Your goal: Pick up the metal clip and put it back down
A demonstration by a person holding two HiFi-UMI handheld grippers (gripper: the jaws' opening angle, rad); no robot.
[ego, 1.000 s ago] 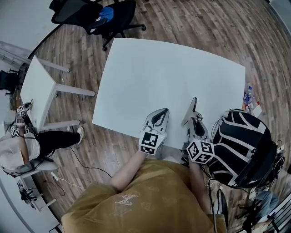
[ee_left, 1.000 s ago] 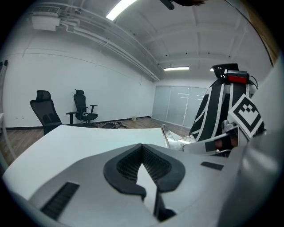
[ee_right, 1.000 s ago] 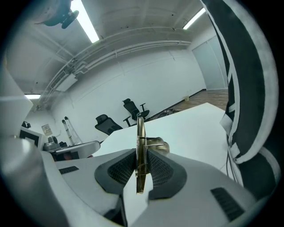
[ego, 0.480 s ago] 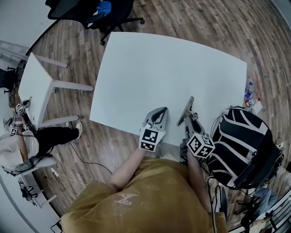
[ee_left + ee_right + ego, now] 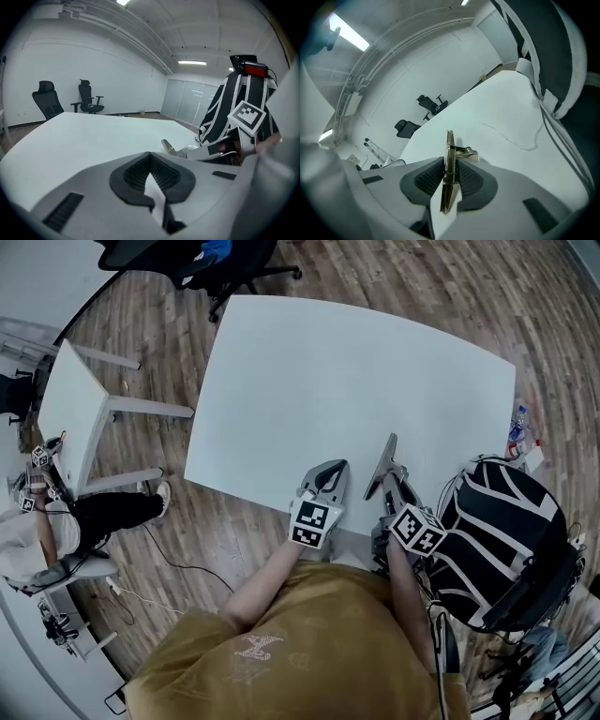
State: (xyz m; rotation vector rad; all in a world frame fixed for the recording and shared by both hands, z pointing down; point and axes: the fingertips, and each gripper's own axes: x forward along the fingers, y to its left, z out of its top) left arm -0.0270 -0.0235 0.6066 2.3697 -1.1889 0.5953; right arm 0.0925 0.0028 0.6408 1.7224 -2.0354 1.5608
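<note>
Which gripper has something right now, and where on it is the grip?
The right gripper holds the metal clip, pads clamped on its flat sides around the spring, about mid-length. The left gripper is shut and empty.

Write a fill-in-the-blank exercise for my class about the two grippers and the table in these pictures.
1. The right gripper is shut on a metal ____.
2. The left gripper is shut and holds ____.
3. The table under both grippers has a plain top, ____ in colour.

Missing words: clip; nothing; white.
</note>
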